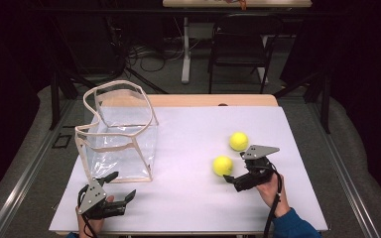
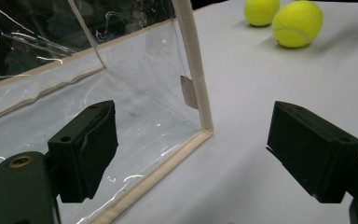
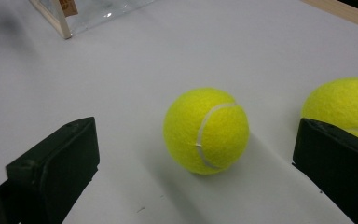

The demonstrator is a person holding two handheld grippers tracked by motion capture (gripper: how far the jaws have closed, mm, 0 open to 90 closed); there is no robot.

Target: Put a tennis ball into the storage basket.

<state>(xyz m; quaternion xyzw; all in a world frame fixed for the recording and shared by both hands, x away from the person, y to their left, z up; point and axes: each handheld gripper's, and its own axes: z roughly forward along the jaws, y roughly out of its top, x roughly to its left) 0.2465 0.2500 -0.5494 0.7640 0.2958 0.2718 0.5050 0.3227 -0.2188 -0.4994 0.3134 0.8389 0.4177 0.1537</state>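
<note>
Right gripper (image 1: 239, 177) jaws wide open just short of near ball (image 1: 222, 165), second ball (image 1: 238, 141) close behind, open counter (image 1: 188, 144) between them and clear bag (image 1: 119, 134); left gripper (image 1: 115, 191) jaws open, straddling bag's front corner edge.

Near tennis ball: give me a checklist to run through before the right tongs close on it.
1. Right tongs open: ok.
2. Near tennis ball centred between the jaws: ok.
3. Jaws far enough forward around the ball: not ok, it lies ahead of them.
4. Second tennis ball apart from the first: ok, though close behind one jaw.
5. Clear bag upright, mouth open: ok.
6. Left tongs open beside the bag, holding nothing: ok.
</note>
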